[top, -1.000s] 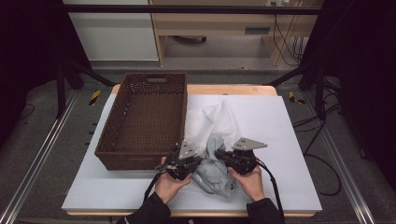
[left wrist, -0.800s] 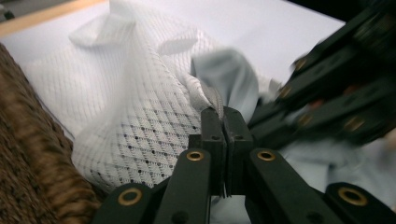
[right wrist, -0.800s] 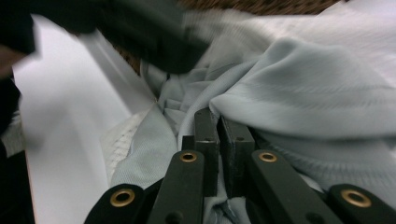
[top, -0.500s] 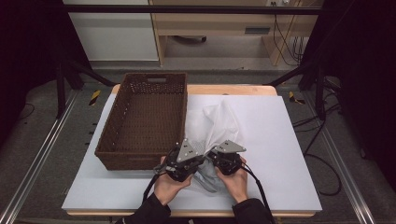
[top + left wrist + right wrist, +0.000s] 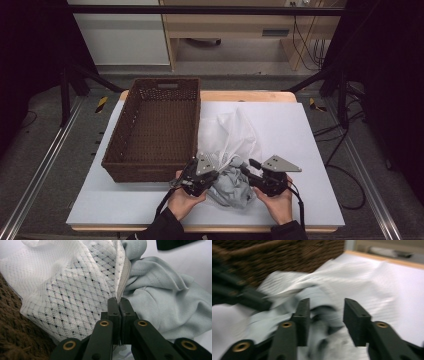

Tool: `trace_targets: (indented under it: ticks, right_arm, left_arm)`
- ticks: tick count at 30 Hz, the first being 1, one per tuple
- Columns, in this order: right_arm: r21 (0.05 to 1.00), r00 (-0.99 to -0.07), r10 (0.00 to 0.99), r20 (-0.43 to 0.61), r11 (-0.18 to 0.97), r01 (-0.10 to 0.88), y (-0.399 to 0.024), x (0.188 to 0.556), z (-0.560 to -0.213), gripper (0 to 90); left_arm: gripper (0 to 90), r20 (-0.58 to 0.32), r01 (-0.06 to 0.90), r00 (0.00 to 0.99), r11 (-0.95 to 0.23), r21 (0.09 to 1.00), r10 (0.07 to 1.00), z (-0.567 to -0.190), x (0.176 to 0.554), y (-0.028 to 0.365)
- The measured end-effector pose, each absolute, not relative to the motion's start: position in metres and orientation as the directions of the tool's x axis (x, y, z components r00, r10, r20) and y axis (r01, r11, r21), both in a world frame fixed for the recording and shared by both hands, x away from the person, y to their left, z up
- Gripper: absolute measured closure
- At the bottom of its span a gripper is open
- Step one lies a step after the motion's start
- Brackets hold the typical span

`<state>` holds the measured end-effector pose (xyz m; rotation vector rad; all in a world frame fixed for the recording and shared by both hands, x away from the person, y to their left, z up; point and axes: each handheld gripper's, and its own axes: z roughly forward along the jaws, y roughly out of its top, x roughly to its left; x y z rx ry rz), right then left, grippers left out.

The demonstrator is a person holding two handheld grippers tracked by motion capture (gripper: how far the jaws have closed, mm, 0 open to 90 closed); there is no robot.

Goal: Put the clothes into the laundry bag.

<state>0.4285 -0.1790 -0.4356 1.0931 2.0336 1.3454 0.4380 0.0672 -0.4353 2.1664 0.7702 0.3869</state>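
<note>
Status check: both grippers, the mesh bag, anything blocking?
Left gripper shut on mesh bag at its zipper edge. Right gripper open, over grey garment. Wicker basket close on the left, nothing blocking.

right gripper view: motion-blurred, mesh bag [image 5: 352, 287] and grey garment [image 5: 317, 315] smeared
grey garment under bag: partly hidden
basket [image 5: 15, 335]: cut by left gripper view's edge
forearms: cut at high view's bottom

Wicker basket [image 5: 155, 127] walls the left; table [image 5: 300, 130] right lies open.
</note>
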Motion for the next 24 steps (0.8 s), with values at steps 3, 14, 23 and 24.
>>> trace_targets:
  ticks: [3,14,23,24]
  right_arm:
    - [0.909,-0.571,0.819,0.059,0.193,0.370,-0.178,0.439,-0.440,53.3]
    - [0.855,-0.651,0.759,0.015,0.327,0.401,-0.125,0.456,-0.456,88.0]
    - [0.854,-0.550,0.835,0.004,0.283,0.436,-0.129,0.470,-0.462,86.1]
    - [0.860,-0.560,0.828,0.005,0.282,0.426,-0.133,0.465,-0.459,84.1]
  left_arm:
    - [88.3,0.022,0.398,0.768,-0.504,0.767,0.640,-0.435,0.438,0.068]
    - [88.4,0.016,0.365,0.767,-0.456,0.812,0.642,-0.413,0.430,0.075]
    - [88.3,0.027,0.386,0.772,-0.502,0.774,0.635,-0.428,0.429,0.072]
    - [88.3,0.028,0.389,0.769,-0.503,0.772,0.638,-0.430,0.430,0.071]
